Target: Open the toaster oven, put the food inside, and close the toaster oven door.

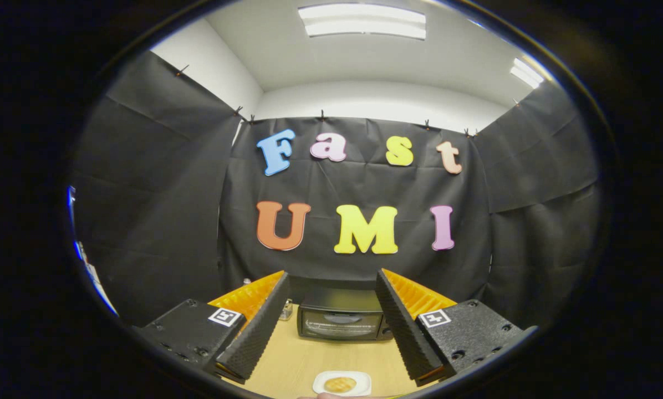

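From the view along my tongs (331,327), I hold them spread wide, both fingers apart with nothing between them but open air. Beyond them, framed in the gap, stands the toaster oven (341,317) on the wooden surface (287,360), its glass door shut and facing me. Nearer to me, below and between the fingers, the food (340,384), a round golden piece, lies on a small white plate (360,377).

As I judge it, opening comes first, since the door looks shut. To do it well I should bring the tongs forward and level toward the top edge of the door, where a handle most likely sits, though I cannot make one out clearly. Then I should pinch it squarely and pull outward and down in an arc.

A small pale object (286,309) stands just beside the oven's left side; I cannot tell what it is. The plate lies directly on my path, so I should pass above it.
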